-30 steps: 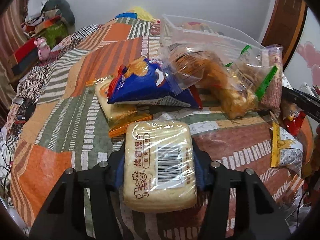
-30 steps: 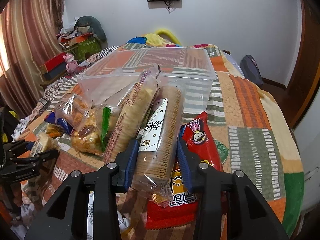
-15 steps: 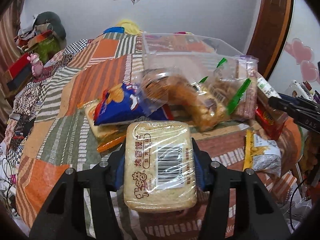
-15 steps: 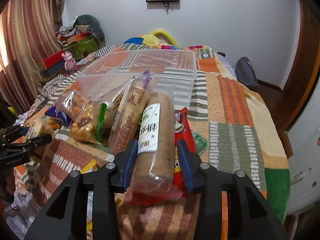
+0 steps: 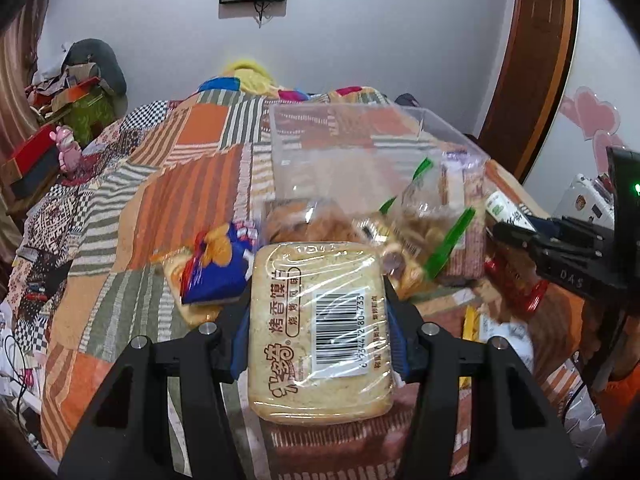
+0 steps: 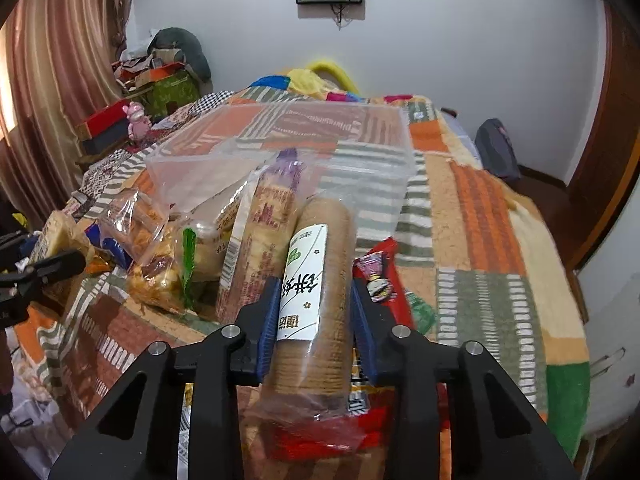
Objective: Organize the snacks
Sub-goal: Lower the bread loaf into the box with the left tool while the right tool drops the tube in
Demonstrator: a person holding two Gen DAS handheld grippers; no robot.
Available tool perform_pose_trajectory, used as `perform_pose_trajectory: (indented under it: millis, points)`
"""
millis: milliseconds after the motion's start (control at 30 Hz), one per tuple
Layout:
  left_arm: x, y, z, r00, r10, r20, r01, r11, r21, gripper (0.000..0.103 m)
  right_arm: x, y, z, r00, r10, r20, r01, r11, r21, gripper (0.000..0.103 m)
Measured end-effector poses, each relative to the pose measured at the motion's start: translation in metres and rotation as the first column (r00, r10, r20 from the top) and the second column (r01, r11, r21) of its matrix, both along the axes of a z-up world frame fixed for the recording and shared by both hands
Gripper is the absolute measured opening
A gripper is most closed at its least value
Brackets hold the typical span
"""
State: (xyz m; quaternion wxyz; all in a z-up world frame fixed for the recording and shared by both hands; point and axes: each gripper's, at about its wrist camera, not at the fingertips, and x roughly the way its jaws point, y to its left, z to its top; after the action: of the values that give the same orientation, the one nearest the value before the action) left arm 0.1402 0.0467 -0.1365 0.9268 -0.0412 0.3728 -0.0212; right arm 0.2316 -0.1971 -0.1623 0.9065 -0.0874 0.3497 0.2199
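Observation:
My left gripper (image 5: 318, 320) is shut on a tan wrapped bread pack (image 5: 318, 328) with a barcode, held above the quilt. My right gripper (image 6: 314, 320) is shut on a brown biscuit roll (image 6: 316, 300) with a white label, lifted off the quilt. A clear plastic bin (image 5: 360, 140) stands on the bed behind the snack pile; it also shows in the right wrist view (image 6: 288, 140). Against it lean a bag of fried snacks (image 6: 156, 256) and a tall cracker pack (image 6: 264, 224). The right gripper shows at the right edge of the left wrist view (image 5: 516, 236).
A blue chip bag (image 5: 216, 268) lies left of the bread pack. Red snack bags (image 6: 380, 284) lie on the quilt under the biscuit roll. Boxes and a pink toy (image 6: 134, 118) sit at the bed's far left. A dark bag (image 6: 496, 148) sits on the floor right.
Both grippers have risen and pulled back from the pile with their packs. The biscuit roll now hangs clear of the red bags. The left view has swung right toward the bin.

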Motion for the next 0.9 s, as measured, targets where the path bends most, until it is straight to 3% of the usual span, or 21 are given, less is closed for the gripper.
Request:
perform_pose_trajectory:
  millis: [567, 900]
  points:
    - [0.059, -0.016, 0.053, 0.994, -0.031, 0.1, 0.032, 0.999, -0.008, 0.054, 0.007, -0.016, 0.058, 0.99, -0.032, 0.141, 0.016, 0.994, 0.112, 0.031]
    - [0.111, -0.026, 0.06, 0.994, -0.029, 0.104, 0.028, 1.0, 0.011, 0.054, 0.038, -0.003, 0.067, 0.987, -0.024, 0.162, -0.001, 0.988, 0.157, 0.031]
